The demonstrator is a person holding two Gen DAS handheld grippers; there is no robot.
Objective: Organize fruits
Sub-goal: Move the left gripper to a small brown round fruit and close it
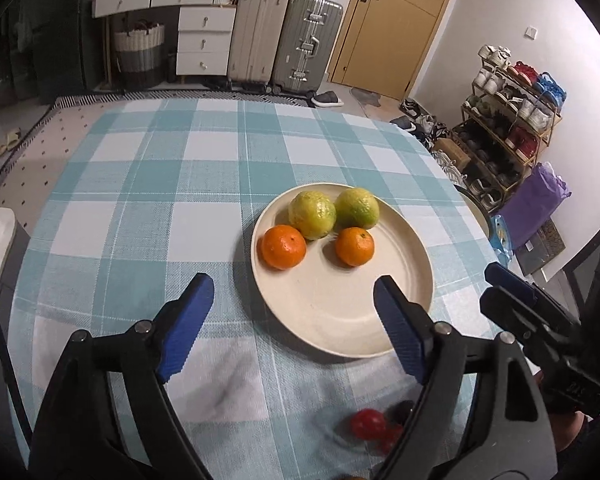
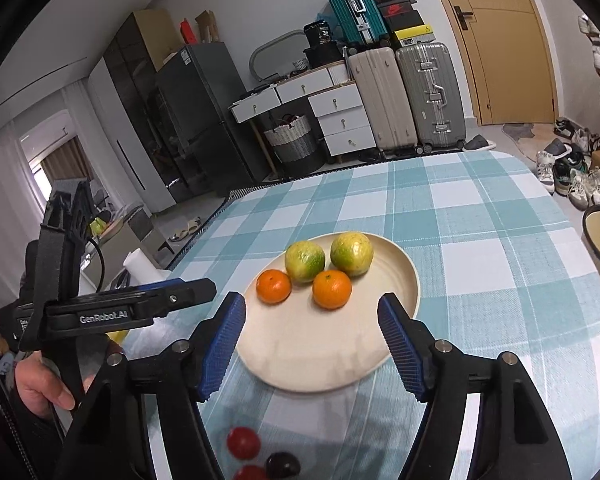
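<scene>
1. Four citrus fruits are sitting on the round cream plate (image 2: 396, 344): two orange mandarins (image 2: 332, 289) in front, two yellow-green citrus (image 2: 305, 261) touching behind.
2. Small red tomato-like fruits (image 2: 243, 443) and one dark plum-like fruit (image 2: 283, 465) are lying loose on the teal checked tablecloth (image 2: 480, 240), near the plate's front edge.
3. Left gripper (image 1: 294, 294) is hovering with fingers spread wide, empty; right gripper (image 2: 312, 312) likewise spread, empty.
4. Small fruits are probably light, smooth, soft, prone to rolling; pinching gently across the middle looks best.
5. Right gripper's own frame is partly blocking the loose fruits; plate rim is standing close beside them.
</scene>
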